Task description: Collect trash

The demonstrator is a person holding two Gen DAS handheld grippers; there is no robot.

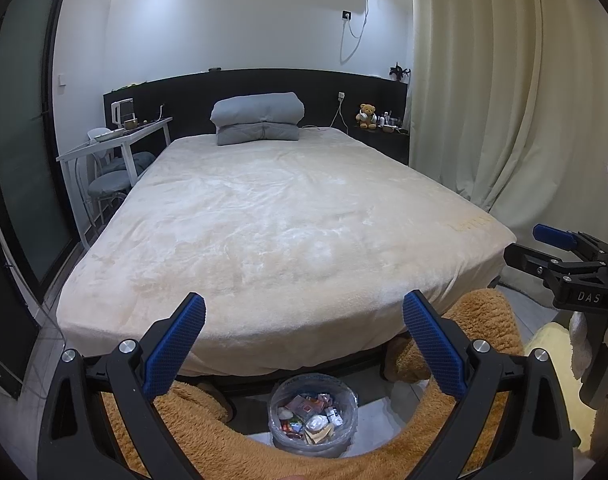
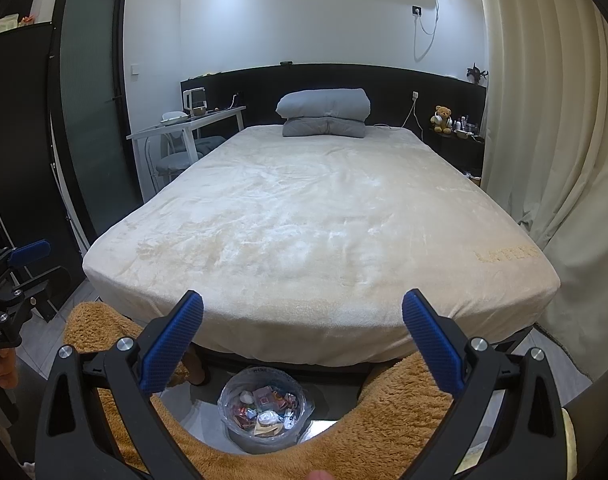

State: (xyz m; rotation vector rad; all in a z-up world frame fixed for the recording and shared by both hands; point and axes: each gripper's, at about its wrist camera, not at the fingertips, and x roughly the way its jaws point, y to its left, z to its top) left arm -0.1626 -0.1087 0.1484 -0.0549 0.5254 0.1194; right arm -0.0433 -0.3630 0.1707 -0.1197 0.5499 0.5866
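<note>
Both tongs hang over the person's lap at the foot of the bed (image 1: 288, 216), each spread wide with nothing between its blue pads. The left tongs (image 1: 304, 320) point toward the headboard, and just below and ahead of their tips, down on the floor between the person's knees, stands the trash bin (image 1: 313, 412), lined with a clear bag and holding crumpled wrappers, foil and paper scraps. The right tongs (image 2: 303, 316) sit in much the same pose, and the same bin lies below and slightly left of the gap between their fingers. Shaggy tan trouser legs (image 2: 400, 412) flank the bin on either side, beneath both tools. In the left wrist view the right tongs show at the far right edge, side-on; in the right wrist view the left tongs show at the far left edge, gripped by a hand (image 2: 0, 368). Beyond both sets of tips the cream bed cover lies flat, and a folded grey quilt (image 1: 258, 118) rests at its far end, well apart from the tools.
</note>
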